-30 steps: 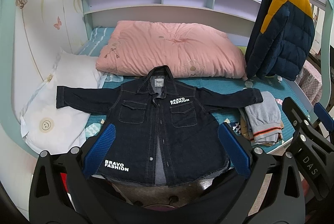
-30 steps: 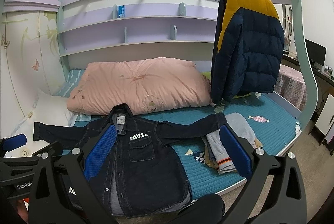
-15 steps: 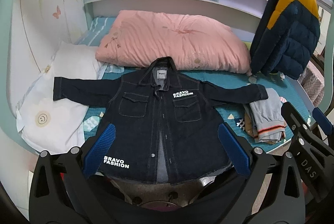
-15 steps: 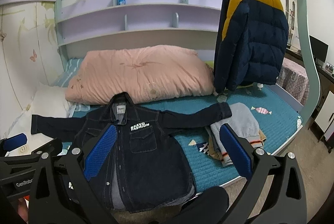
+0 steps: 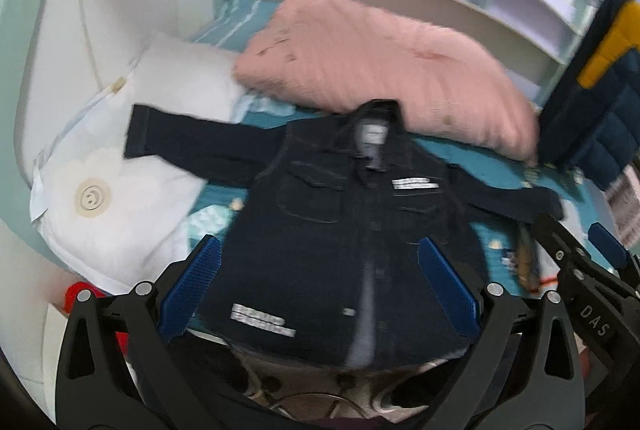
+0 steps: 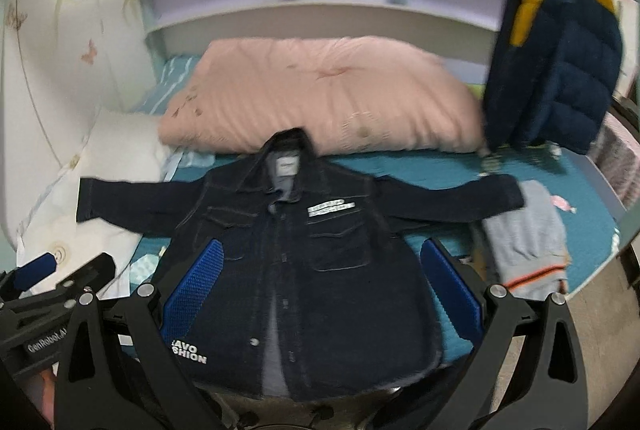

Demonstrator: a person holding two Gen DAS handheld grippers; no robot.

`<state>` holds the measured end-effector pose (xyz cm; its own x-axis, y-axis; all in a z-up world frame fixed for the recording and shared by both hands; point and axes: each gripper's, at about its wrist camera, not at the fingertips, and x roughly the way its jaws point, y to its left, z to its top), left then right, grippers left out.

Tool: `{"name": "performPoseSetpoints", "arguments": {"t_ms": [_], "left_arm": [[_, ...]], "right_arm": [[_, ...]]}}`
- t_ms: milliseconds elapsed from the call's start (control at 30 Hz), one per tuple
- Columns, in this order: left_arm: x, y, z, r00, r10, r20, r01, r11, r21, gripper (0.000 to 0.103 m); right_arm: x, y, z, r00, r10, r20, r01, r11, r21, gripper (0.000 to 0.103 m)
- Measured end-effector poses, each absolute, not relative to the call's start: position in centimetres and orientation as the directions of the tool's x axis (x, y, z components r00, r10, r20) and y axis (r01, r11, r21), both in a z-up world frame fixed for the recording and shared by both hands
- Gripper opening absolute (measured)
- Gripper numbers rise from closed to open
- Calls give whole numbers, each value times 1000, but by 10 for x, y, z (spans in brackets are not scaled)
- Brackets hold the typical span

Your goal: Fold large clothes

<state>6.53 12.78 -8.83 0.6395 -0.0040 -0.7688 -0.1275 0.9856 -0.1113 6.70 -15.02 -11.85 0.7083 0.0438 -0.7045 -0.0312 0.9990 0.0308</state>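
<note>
A dark denim jacket (image 5: 332, 230) lies flat, front up, on the teal bed, sleeves spread out to both sides; it also shows in the right wrist view (image 6: 304, 262). Its hem hangs over the bed's near edge. My left gripper (image 5: 320, 290) is open and empty above the jacket's lower part. My right gripper (image 6: 320, 286) is open and empty, also above the jacket's lower half. The right gripper shows at the right edge of the left wrist view (image 5: 592, 270). The left gripper shows at the lower left of the right wrist view (image 6: 52, 278).
A pink quilt (image 6: 320, 93) lies behind the jacket. A white pillow (image 5: 132, 173) lies under the left sleeve. Folded grey clothes (image 6: 524, 242) sit by the right sleeve. A navy and yellow puffer coat (image 6: 556, 41) hangs at the right. Shelves line the back wall.
Both grippers have moved forward and lower toward the jacket, which now looks larger. The left view has swung left. The frames are blurred by motion. The jacket has not moved.
</note>
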Motion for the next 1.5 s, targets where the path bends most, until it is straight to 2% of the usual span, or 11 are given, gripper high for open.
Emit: {"name": "performPoseSetpoints", "arguments": {"t_ms": [200,433,567,700,767,833,933,1167,1300,1433,1500], "left_arm": [[113,215,-127,582,56,-811,-265,956,-124,98],[162,322,-168,554,76,-829,-462,857,-230,98],[193,363,-180,500,181,-847,-493,864,-107,98],[224,404,-190,487,191,-852,-468,881,-70,98],[236,422,-194,483,209,-850,-469,882,-50,98],[250,443,-198,478,194,-857,-463,885,-58,98],[263,462,-202,467,191,-864,-459,887,-53,98],[284,486,-214,427,203,-881,-475,879,-28,98],[296,496,-232,432,122,-894,-462,881,-104,98],[307,506,-259,410,69,-909,-504,848,-162,97],[309,508,-270,376,88,-922,-546,825,-144,78]], "right_arm": [[135,-97,-157,595,224,-771,-126,974,186,96],[223,-33,-202,473,361,-804,-145,932,333,92],[268,-3,-226,427,385,-818,-164,923,348,77],[310,22,-253,365,392,-844,-161,920,357,66],[331,35,-270,316,385,-867,-163,922,350,38],[348,47,-287,272,394,-878,-171,918,358,20],[370,62,-320,195,366,-910,-152,928,340,9],[393,93,-390,6,371,-928,-115,923,368,7],[403,104,-440,-38,306,-951,-87,947,308,5],[400,112,-440,-12,251,-968,-138,958,250,4],[402,109,-442,-21,266,-964,-142,953,267,4]]}}
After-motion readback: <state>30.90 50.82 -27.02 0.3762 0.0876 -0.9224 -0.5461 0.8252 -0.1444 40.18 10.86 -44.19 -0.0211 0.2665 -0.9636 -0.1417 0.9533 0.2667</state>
